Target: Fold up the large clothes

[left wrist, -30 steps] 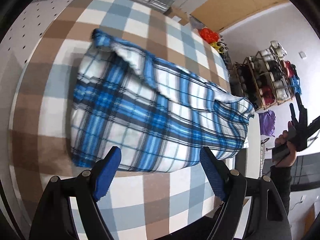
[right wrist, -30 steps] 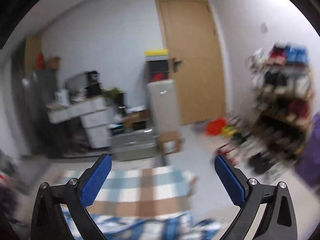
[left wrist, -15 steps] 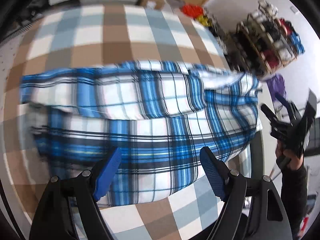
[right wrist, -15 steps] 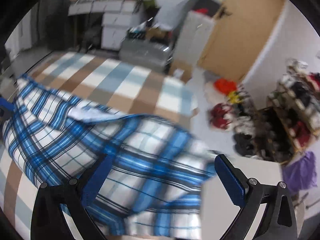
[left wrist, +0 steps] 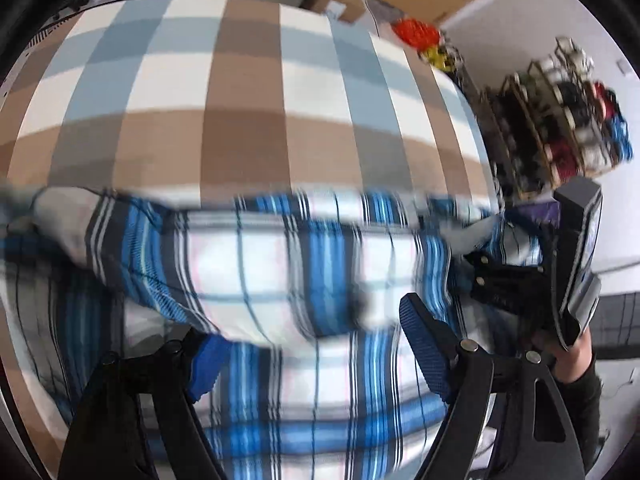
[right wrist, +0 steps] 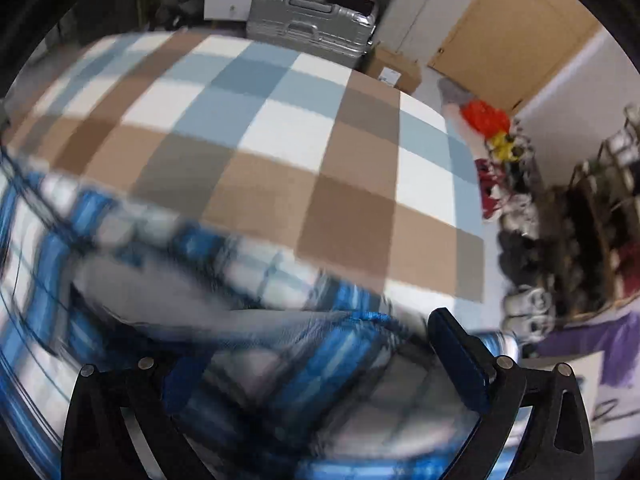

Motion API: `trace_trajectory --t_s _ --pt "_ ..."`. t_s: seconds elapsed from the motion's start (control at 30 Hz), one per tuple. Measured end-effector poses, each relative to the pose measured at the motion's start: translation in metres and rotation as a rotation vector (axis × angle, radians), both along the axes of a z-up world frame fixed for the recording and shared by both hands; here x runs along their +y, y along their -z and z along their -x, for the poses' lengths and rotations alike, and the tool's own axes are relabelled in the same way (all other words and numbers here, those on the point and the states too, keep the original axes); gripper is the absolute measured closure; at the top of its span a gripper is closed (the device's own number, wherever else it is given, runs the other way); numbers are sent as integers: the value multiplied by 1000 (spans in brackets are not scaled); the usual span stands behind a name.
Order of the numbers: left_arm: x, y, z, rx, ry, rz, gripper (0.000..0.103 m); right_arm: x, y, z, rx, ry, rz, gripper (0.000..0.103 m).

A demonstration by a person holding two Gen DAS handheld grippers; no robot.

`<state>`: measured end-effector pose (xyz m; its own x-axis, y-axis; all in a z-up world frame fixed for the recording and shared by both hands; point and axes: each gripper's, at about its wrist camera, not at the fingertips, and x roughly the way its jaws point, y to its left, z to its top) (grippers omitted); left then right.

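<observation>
Cloth everywhere now: the blue, white and black plaid flannel garment (left wrist: pixel 304 280) fills the lower half of both wrist views, lying on the brown, pale-blue and white checked bedcover (left wrist: pixel 248 92), whose bare squares stretch away beyond the tongs on both sides. Left gripper (left wrist: pixel 316 344) is spread wide, its blue ribbed pads (left wrist: pixel 424 348) well apart with plaid fabric running straight between and under them; the left-hand pad is half buried behind a raised fold, but nothing is pinched that I can see. Right gripper (right wrist: pixel 320 372) is likewise parted, one dark pad (right wrist: pixel 460 364) standing clear on the right, the other sunk in blurred cloth, so I'd call it released with fabric bunched in the gap. From the left tongs, the right unit shows as a black frame (left wrist: pixel 516 280) just off to the right, pushed in at that end of the garment, with the person's hand (left wrist: pixel 576 356) below it. And that's the relation that matters: the garment's long axis runs crosswise, left to right in front of both sets of tongs, and each one sits over its own end of the near edge, the bulk of the cloth lying just ahead and beneath. Neither is clearly closer; they look about level. My guess is a two-handed pinch on the near edge comes next, then a lift away across the bedcover. Everything's smeared with motion, so exact contact with the fabric is hard to call.
</observation>
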<state>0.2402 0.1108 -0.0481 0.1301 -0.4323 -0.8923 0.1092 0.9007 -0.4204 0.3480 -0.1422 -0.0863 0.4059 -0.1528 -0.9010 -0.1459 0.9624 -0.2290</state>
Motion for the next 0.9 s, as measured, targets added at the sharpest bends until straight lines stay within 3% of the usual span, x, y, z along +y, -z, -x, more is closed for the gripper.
trace_trajectory --t_s 0.13,0.23,0.33,0.5,0.67,0.83,0.9 --pt "18 -13 -13 -104 -123 22 26 -4 -25 -19 -112 71 -122 5" --pt "37 -24 -5 -190 -210 0 26 -20 -70 -8 -343 99 -349 5" --pt "52 -25 13 -165 -204 14 26 -37 -99 20 -453 107 -473 4" --pt "74 -28 59 -216 -121 -54 26 -62 -110 96 -418 93 -496 3" --pt "112 -5 85 -121 -140 -22 26 -68 -94 179 -390 102 -500 2" --pt "117 14 98 -79 -148 -37 26 -33 -69 254 -375 81 -623 2" --pt "113 19 103 -79 -126 -78 26 -18 -62 275 -377 91 -658 1"
